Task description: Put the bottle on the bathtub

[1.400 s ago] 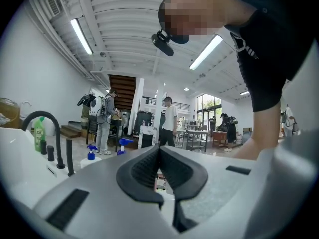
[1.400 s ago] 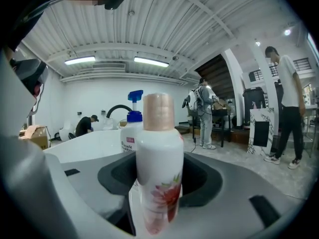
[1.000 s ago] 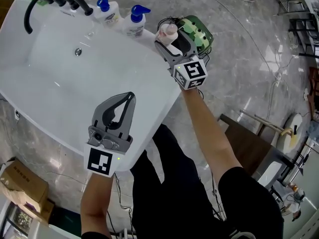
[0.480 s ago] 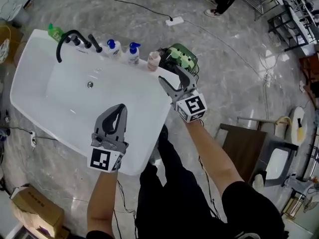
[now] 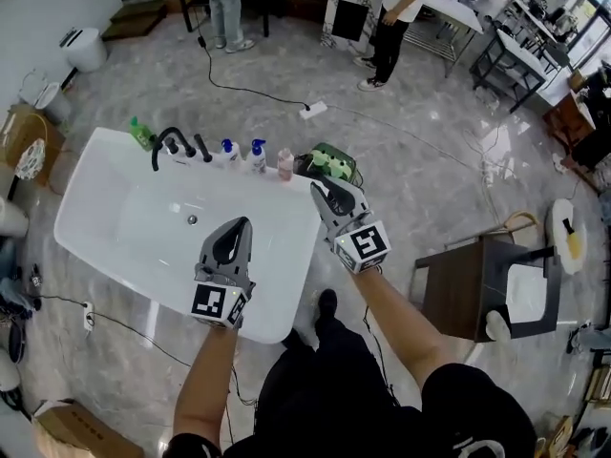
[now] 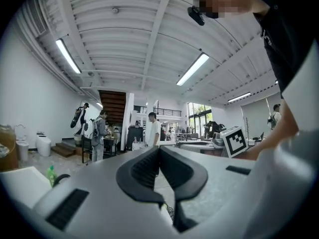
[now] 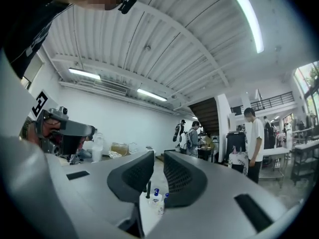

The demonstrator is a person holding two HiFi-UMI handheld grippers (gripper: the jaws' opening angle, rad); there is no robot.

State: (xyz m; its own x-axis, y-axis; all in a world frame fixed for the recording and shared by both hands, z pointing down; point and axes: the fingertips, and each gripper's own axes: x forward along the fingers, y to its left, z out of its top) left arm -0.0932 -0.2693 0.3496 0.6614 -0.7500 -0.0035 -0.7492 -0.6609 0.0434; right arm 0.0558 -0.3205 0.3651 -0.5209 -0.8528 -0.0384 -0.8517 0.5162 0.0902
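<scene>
The white bathtub (image 5: 124, 198) lies below me. On its far rim stand a green bottle (image 5: 141, 134), a black tap (image 5: 172, 143), two blue-capped pump bottles (image 5: 227, 151) and a pink bottle (image 5: 284, 164). The pink bottle stands upright and free, next to a green basket (image 5: 331, 165). My right gripper (image 5: 325, 195) hovers over the tub's right end, short of that bottle, its jaws a narrow gap apart and empty. Through the gap of my right gripper (image 7: 158, 157) the blue-capped bottles (image 7: 156, 193) show. My left gripper (image 5: 235, 229) is shut and empty over the near rim; its jaws touch (image 6: 158, 151).
A dark stool (image 5: 482, 289) stands right of me. A cable and power strip (image 5: 312, 110) lie on the floor behind the tub. People stand at the back (image 5: 225, 8). A cardboard box (image 5: 72, 435) sits at the bottom left, and a white bin (image 5: 84, 48) at the far left.
The right gripper let go of the pink bottle on the tub's rim and drew back toward me. The head view has pulled up and away, showing the whole tub.
</scene>
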